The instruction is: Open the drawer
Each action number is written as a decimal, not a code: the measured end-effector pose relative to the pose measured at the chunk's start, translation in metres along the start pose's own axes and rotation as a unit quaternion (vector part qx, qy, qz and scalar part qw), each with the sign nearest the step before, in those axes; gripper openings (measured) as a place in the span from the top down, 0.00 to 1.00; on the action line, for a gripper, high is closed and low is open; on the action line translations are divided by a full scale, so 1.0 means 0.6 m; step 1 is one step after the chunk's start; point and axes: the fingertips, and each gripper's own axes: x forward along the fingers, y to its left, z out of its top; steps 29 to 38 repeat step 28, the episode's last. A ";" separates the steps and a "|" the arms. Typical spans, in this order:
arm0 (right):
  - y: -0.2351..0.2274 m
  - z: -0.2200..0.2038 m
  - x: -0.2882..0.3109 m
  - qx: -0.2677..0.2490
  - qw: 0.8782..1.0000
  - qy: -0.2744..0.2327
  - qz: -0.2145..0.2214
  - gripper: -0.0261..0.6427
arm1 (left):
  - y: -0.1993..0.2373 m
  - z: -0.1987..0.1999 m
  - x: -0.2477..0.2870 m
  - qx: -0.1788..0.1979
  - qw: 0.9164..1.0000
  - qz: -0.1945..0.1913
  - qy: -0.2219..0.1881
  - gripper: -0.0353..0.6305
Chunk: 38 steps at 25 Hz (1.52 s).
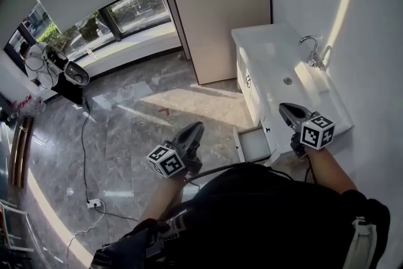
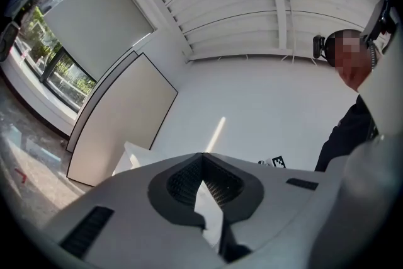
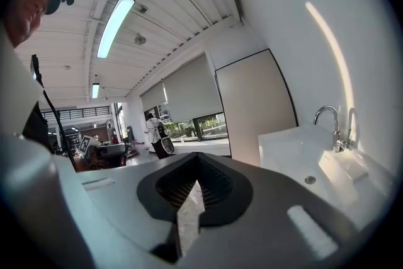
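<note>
A white vanity cabinet [image 1: 259, 46] with a sink stands against the right wall. Low on its front, a white drawer [image 1: 254, 143] stands pulled out over the floor. My right gripper [image 1: 284, 109] hovers above the cabinet's near end, above the open drawer, jaws together and holding nothing. My left gripper [image 1: 196, 127] hangs over the floor to the drawer's left, also shut and empty. The left gripper view has its closed jaws [image 2: 203, 157] aimed at the white wall. In the right gripper view the closed jaws [image 3: 197, 157] point past the sink top [image 3: 296, 148].
A chrome faucet [image 1: 312, 47] rises at the back of the basin. A tall beige panel [image 1: 217, 9] stands left of the cabinet. A cable and power strip [image 1: 93, 203] lie on the marble floor at the left. A black-and-white machine [image 1: 60, 66] stands by the window.
</note>
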 end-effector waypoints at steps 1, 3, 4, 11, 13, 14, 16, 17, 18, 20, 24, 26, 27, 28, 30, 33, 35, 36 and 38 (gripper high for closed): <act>-0.008 0.001 -0.003 0.003 1.000 -0.002 -0.004 0.96 | -0.003 0.005 0.005 0.008 1.000 0.000 0.000 0.95; -0.018 0.004 -0.007 0.004 1.000 -0.007 -0.009 0.96 | -0.011 0.010 0.011 0.023 1.000 0.001 0.004 0.95; -0.019 0.005 -0.010 0.003 1.000 -0.009 -0.010 0.96 | -0.014 0.010 0.010 0.027 1.000 -0.001 0.005 0.95; -0.014 0.008 -0.011 -0.009 1.000 -0.011 -0.015 0.96 | -0.020 0.002 0.012 0.027 0.999 -0.009 0.018 0.95; -0.016 0.008 -0.015 -0.012 1.000 -0.009 -0.017 0.96 | -0.022 0.001 0.016 0.025 0.999 -0.013 0.020 0.95; -0.017 0.007 -0.015 -0.013 1.000 -0.009 -0.018 0.96 | -0.023 0.001 0.017 0.026 0.999 -0.014 0.020 0.95; -0.018 0.007 -0.016 -0.014 1.000 -0.010 -0.020 0.96 | -0.022 0.004 0.016 0.029 0.999 -0.014 0.021 0.95; -0.019 0.007 -0.016 -0.014 1.000 -0.010 -0.021 0.96 | -0.021 0.005 0.015 0.029 0.999 -0.014 0.020 0.95; -0.021 0.007 -0.018 -0.015 1.000 -0.011 -0.022 0.96 | -0.021 0.005 0.015 0.029 0.999 -0.014 0.020 0.95; -0.025 0.007 -0.020 -0.016 1.000 -0.010 -0.024 0.96 | -0.020 0.004 0.015 0.028 0.999 -0.013 0.019 0.95; -0.025 0.005 -0.024 -0.016 0.999 -0.008 -0.027 0.96 | -0.022 0.001 0.011 0.024 0.999 -0.011 0.021 0.95; -0.022 0.006 -0.027 -0.016 0.999 -0.007 -0.027 0.96 | -0.025 0.003 0.007 0.023 0.999 -0.012 0.022 0.95; -0.020 0.006 -0.029 -0.017 0.999 -0.007 -0.028 0.96 | -0.027 0.005 0.006 0.023 0.999 -0.012 0.022 0.95; -0.018 0.007 -0.030 -0.017 0.999 -0.007 -0.028 0.96 | -0.029 0.006 0.004 0.023 0.999 -0.013 0.022 0.95; -0.018 0.007 -0.030 -0.017 0.999 -0.007 -0.028 0.96 | -0.029 0.006 0.004 0.023 0.999 -0.013 0.022 0.95; -0.018 0.007 -0.030 -0.017 0.999 -0.007 -0.028 0.96 | -0.029 0.006 0.004 0.023 0.999 -0.013 0.022 0.95; -0.018 0.007 -0.030 -0.017 0.999 -0.007 -0.028 0.96 | -0.029 0.006 0.004 0.023 0.999 -0.013 0.022 0.95; -0.018 0.007 -0.030 -0.017 0.999 -0.007 -0.028 0.96 | -0.029 0.006 0.004 0.023 0.999 -0.013 0.022 0.95; -0.018 0.007 -0.030 -0.017 0.999 -0.007 -0.028 0.96 | -0.029 0.006 0.004 0.023 0.999 -0.013 0.022 0.95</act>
